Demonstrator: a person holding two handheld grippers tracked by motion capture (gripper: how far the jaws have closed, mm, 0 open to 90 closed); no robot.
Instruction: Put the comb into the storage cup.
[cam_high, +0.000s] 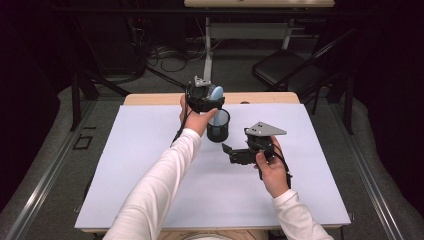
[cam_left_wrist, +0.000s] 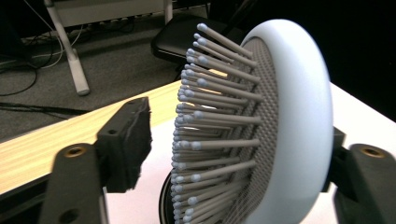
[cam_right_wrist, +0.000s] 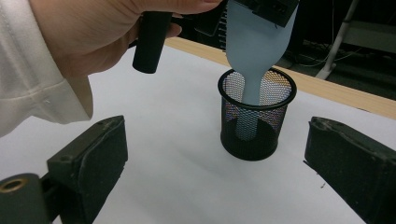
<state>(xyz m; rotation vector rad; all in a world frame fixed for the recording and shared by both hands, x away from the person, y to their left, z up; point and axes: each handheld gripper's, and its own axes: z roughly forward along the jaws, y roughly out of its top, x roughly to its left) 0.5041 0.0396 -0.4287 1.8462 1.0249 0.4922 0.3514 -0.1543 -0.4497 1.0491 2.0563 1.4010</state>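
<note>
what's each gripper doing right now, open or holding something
Left gripper: open, jaws apart around the hairbrush, whose handle stands in the mesh cup.
Right gripper: open, holding nothing.

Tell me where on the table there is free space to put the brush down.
The white mat is bare left of the left arm and along its near edge, and also right of the right gripper. It is crowded in the middle, where the mesh cup, the brush and the left gripper sit together.
</note>
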